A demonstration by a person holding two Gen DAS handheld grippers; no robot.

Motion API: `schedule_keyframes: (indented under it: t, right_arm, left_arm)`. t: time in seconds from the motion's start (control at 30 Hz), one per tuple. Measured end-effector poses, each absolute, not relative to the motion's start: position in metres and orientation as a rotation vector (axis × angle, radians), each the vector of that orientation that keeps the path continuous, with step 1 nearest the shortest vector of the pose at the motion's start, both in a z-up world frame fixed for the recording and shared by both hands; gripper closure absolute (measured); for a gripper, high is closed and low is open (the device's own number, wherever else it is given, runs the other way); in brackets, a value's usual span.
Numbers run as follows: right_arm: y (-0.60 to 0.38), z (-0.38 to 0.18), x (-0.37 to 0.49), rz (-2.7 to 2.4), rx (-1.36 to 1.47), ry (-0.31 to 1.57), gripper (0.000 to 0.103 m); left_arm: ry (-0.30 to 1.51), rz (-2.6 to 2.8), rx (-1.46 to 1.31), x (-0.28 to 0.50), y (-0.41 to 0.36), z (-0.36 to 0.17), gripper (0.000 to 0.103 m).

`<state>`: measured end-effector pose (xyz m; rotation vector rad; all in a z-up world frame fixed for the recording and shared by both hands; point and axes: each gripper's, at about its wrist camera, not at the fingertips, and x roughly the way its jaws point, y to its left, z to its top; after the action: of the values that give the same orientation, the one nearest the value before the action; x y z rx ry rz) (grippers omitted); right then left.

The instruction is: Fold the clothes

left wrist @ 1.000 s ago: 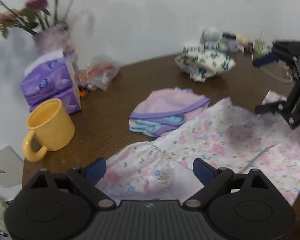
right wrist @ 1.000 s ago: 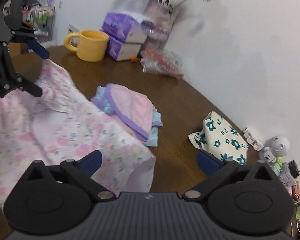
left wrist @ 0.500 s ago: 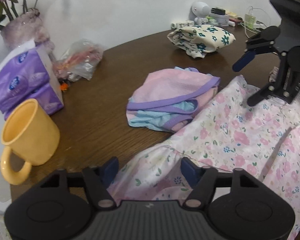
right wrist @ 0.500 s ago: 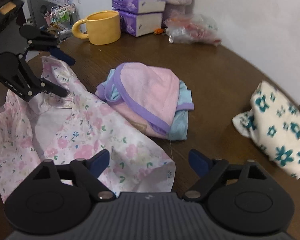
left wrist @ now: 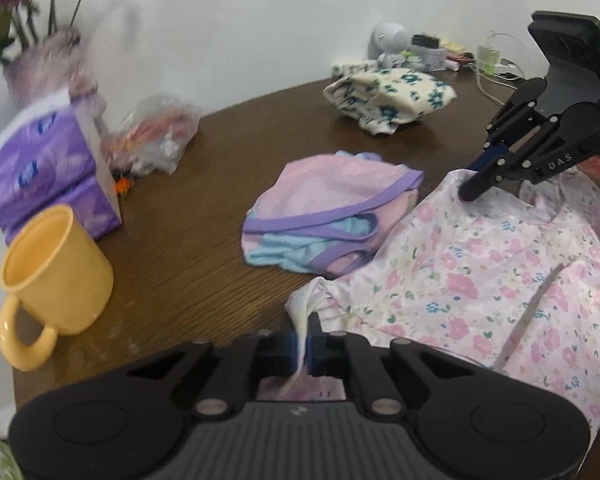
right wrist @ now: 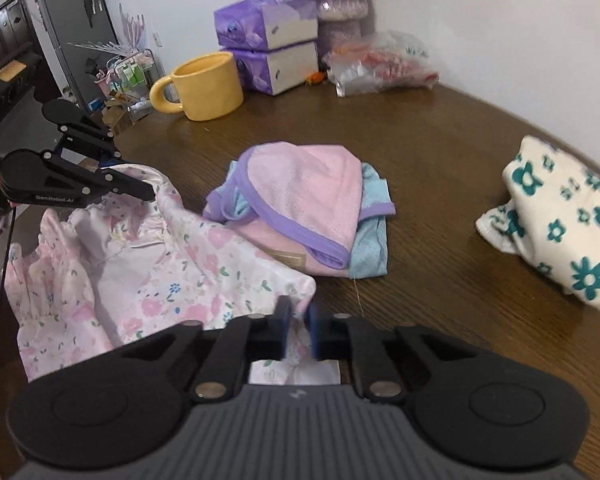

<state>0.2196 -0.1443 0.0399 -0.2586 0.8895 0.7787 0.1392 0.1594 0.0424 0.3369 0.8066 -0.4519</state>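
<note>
Pinching the pink floral-print cotton garment [left wrist: 480, 280] at two corners, I hold it spread low over the dark brown wooden table [left wrist: 188, 248]. My left gripper [left wrist: 303, 346] has just closed its jaws, and its blue pads now clamp a bunched white-edged corner of the fabric. My right gripper [right wrist: 298, 330] has likewise just closed, and its jaws grip the opposite hem corner nearest the table's middle. Each gripper shows in the other's view at the far end of the cloth. Just beyond the garment lies a folded pink mesh garment with purple trim [right wrist: 300, 208], stacked on a light blue piece. A cream garment with teal flowers [right wrist: 560, 224] rests well apart, near the wall. A yellow ceramic mug [left wrist: 52, 280] stands beside two stacked purple tissue packs [left wrist: 48, 176].
</note>
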Motion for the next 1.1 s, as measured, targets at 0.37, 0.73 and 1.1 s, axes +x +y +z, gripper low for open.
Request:
schedule_keyframes:
  t: [0.37, 0.73, 1.1]
  right_arm:
    - [-0.136, 0.077, 0.081, 0.787, -0.591, 0.66, 0.099]
    - [-0.117, 0.013, 0.025, 0.738, -0.739, 0.752, 0.097]
    - [-0.161, 0.054, 0.017, 0.69, -0.305, 0.699, 0.061]
  left_arm:
    - [0.627, -0.435, 0.47, 0.033, 0.148, 0.064, 0.101]
    - [0.75, -0.42, 0.525, -0.006, 0.142, 0.016, 0.092]
    - [0.616, -0.423, 0.334, -0.034, 0.184, 0.056, 0.041]
